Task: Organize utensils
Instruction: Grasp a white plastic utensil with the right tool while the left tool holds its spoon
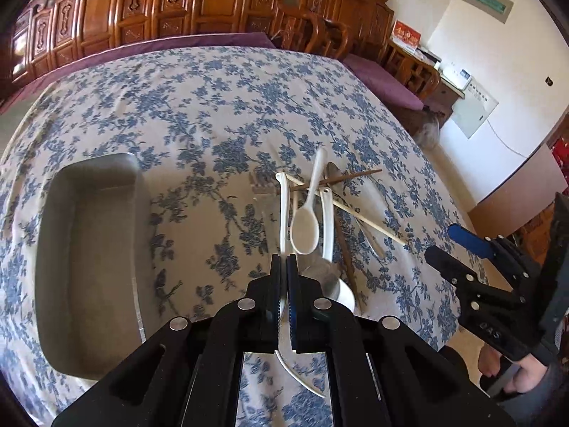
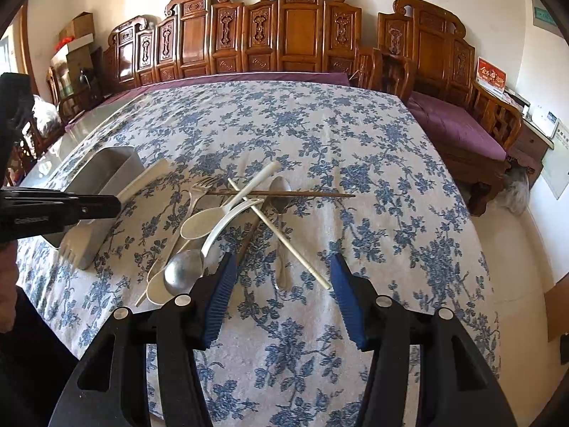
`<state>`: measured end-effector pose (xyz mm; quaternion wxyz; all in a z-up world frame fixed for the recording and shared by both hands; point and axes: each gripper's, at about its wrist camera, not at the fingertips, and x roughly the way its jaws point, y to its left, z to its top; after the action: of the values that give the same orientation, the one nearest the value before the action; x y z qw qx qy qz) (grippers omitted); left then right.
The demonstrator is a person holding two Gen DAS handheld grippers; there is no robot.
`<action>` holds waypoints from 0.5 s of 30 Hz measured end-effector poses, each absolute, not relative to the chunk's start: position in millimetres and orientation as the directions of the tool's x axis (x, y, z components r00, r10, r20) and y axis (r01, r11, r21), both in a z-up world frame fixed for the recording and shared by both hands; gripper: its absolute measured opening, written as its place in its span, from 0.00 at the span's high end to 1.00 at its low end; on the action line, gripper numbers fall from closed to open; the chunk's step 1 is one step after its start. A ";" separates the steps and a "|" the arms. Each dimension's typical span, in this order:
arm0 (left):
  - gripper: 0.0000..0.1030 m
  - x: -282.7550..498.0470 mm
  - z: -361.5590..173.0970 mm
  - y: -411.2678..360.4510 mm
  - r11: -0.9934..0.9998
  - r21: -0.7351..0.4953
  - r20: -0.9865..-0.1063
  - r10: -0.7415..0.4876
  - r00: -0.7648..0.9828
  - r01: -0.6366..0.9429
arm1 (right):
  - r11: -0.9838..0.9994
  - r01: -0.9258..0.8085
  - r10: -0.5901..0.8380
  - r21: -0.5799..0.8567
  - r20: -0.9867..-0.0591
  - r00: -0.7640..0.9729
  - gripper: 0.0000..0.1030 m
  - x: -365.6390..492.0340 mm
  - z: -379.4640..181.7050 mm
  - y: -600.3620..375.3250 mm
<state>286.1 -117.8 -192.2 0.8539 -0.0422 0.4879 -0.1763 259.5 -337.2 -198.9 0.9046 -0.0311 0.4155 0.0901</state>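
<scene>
Beside the grey tray [image 1: 89, 267], your left gripper [image 1: 283, 267] pinches a cream fork [image 2: 142, 181]—carry it over the tray and let go, your right gripper [image 2: 281, 277] gaping empty above the utensil pile [image 2: 242, 213].

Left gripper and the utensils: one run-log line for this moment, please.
left gripper: shut on white fork | right gripper: open, holds nothing | grey tray: no utensils inside | utensil pile: on tablecloth
</scene>
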 end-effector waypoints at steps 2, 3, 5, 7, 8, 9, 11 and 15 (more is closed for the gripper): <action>0.98 282.9 -191.3 -108.8 0.935 -0.249 -0.811 -0.344 0.473 0.252 | 0.980 -0.194 0.151 0.033 -0.758 0.634 0.44 261.7 -201.1 -332.0; 0.98 281.9 -190.4 -104.5 0.934 -0.256 -0.807 -0.348 0.476 0.249 | 0.979 -0.199 0.168 0.051 -0.758 0.630 0.44 264.5 -202.4 -327.7; 0.98 279.9 -188.2 -98.3 0.934 -0.256 -0.800 -0.349 0.488 0.248 | 0.975 -0.207 0.195 0.081 -0.757 0.623 0.44 270.9 -203.8 -319.5; 0.98 278.6 -184.6 -93.6 0.933 -0.252 -0.791 -0.351 0.501 0.257 | 0.972 -0.210 0.217 0.107 -0.754 0.620 0.52 280.3 -205.5 -311.0; 0.98 278.5 -183.4 -92.3 0.932 -0.252 -0.787 -0.354 0.506 0.260 | 0.970 -0.208 0.227 0.122 -0.754 0.617 0.53 285.5 -206.6 -307.6; 0.98 278.5 -181.7 -90.3 0.931 -0.253 -0.781 -0.357 0.513 0.263 | 0.966 -0.205 0.254 0.160 -0.751 0.609 0.55 295.8 -209.0 -301.4; 0.98 279.3 -178.1 -87.0 0.929 -0.251 -0.768 -0.362 0.529 0.271 | 0.959 -0.211 0.279 0.189 -0.750 0.600 0.57 310.7 -212.8 -290.1; 0.98 280.4 -176.3 -81.3 0.920 -0.272 -0.745 -0.387 0.543 0.283 | 0.955 -0.208 0.293 0.211 -0.772 0.564 0.59 337.7 -227.0 -269.5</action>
<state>280.4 -81.3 -176.3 0.8762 -0.0595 0.4383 -0.1912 337.7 -269.5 -227.0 0.8829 0.0482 0.4450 0.1419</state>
